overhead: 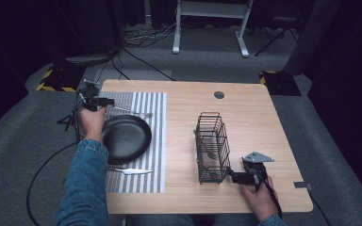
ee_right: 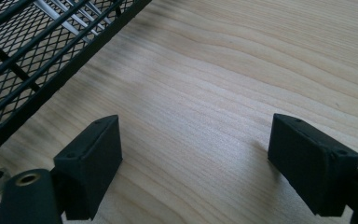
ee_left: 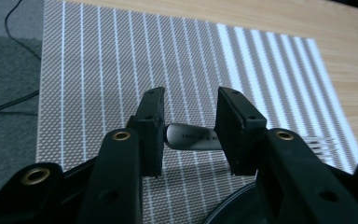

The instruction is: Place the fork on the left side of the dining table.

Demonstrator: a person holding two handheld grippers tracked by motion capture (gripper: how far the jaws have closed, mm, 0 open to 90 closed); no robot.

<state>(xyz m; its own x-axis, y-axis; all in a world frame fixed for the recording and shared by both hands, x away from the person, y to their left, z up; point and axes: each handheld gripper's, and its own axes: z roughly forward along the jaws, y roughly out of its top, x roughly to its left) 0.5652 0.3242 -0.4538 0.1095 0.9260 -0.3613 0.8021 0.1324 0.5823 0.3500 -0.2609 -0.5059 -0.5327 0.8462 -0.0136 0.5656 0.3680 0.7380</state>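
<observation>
Gripping smooth metal fork handle (ee_left: 193, 138) over woven placemat (ee_left: 121, 60).

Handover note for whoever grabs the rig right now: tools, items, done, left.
Left tool: jaws on either side of the fork handle, over the striped placemat; whether it is lifted can't be told.
Right tool: open, nothing between the jaws, low over the table beside the wire caddy.
Black plate and white knife lie on the placemat.
Done: fork reached; some cutlery seems already in the caddy.
Left, likely: carry the fork to the caddy, then the knife.
</observation>
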